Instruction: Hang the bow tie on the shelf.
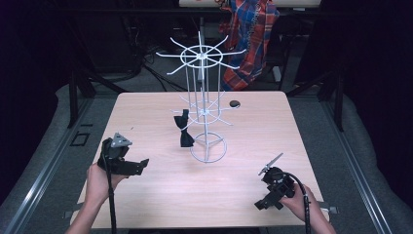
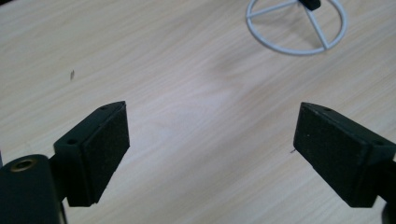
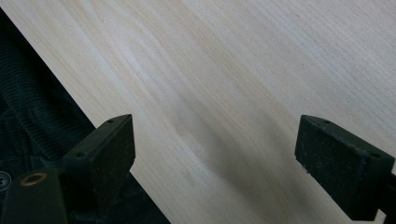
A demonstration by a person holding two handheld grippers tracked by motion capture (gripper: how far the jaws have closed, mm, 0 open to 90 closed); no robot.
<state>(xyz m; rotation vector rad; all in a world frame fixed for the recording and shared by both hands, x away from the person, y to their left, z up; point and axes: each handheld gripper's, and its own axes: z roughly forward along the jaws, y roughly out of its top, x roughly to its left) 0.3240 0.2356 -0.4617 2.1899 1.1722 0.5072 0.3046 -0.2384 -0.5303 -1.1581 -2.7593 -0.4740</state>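
A white wire display stand (image 1: 203,109) with two tiers of radiating hooks rises from a ring base (image 1: 208,148) at the table's middle. A black bow tie (image 1: 183,128) hangs from a lower hook on its left side. My left gripper (image 1: 139,167) is held low at the front left, open, jaws pointing toward the ring base (image 2: 297,27), nothing between them (image 2: 212,149). My right gripper (image 1: 263,204) is at the front right, open over bare wood near the table's front edge (image 3: 215,158).
A small dark object (image 1: 234,103) lies on the light wood table (image 1: 146,112) behind the stand, to its right. A plaid shirt (image 1: 248,34) hangs beyond the far edge. Dark fabric (image 3: 32,126) lies below the table's front edge.
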